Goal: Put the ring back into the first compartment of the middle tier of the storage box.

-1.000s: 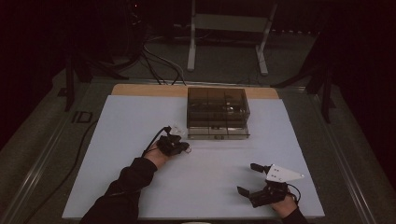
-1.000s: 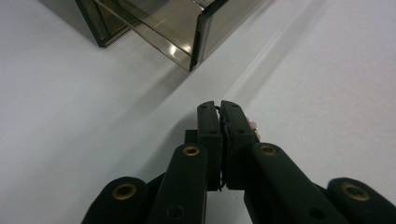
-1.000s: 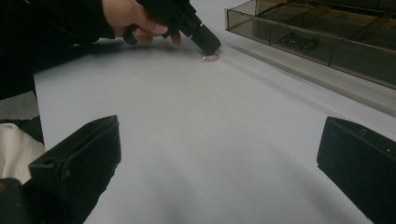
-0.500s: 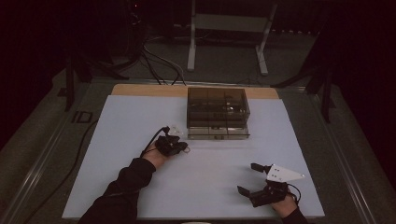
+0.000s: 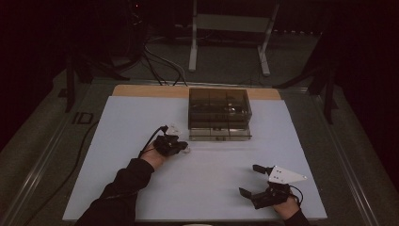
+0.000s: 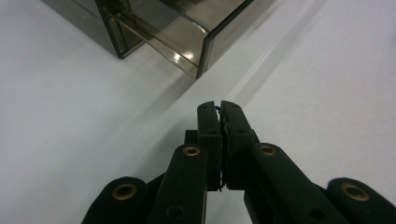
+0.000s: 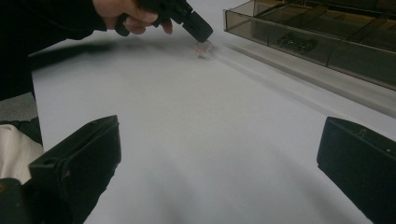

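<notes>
A smoky transparent compartment box stands at the back middle of the white table. Its lowest drawer sticks out toward me. My left gripper sits just left of that drawer's front corner, low over the table. Its jaws are shut on a thin dark wiry piece. In the right gripper view a small pale bit shows under the left gripper's tip. My right gripper rests near the front right edge, open wide with nothing between its fingers.
A dark small part lies in one front compartment of the box. Black cables and a metal stand lie on the floor behind the table. A cable runs along the table's left side.
</notes>
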A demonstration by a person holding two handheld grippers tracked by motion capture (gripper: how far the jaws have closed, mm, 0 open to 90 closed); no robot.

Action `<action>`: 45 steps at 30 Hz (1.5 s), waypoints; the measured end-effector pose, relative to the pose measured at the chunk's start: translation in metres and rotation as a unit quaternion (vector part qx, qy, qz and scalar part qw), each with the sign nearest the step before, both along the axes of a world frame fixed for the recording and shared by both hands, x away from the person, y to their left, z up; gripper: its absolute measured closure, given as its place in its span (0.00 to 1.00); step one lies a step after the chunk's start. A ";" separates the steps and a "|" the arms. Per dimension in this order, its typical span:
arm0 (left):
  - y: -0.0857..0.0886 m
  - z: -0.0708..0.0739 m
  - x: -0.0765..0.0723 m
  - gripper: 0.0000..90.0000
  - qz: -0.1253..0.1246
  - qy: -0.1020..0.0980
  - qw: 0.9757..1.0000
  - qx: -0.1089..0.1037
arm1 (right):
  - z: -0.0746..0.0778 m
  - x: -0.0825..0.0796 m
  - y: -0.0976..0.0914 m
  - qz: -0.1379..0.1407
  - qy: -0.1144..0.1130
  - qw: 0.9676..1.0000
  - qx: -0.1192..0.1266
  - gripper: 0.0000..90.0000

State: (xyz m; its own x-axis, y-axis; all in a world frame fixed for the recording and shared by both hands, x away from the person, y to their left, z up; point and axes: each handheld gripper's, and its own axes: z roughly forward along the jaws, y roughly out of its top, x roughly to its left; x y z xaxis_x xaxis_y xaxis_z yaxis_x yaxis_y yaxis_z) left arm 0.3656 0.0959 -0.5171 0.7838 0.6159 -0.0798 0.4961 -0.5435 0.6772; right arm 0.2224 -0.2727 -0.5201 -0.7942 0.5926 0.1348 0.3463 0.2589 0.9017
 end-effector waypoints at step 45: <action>-0.003 0.040 -0.006 1.00 -0.029 -0.018 0.999 -0.015 | 0.000 0.000 0.000 -0.001 0.000 1.000 0.000 0.00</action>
State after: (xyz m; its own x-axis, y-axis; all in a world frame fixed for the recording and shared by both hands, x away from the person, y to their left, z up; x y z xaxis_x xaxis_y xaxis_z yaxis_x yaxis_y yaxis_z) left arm 0.3600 0.0930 -0.4771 0.8204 0.5675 -0.0697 0.4401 -0.5490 0.7106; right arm 0.2222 -0.2728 -0.5198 -0.7926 0.5945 0.1353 0.3477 0.2583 0.9013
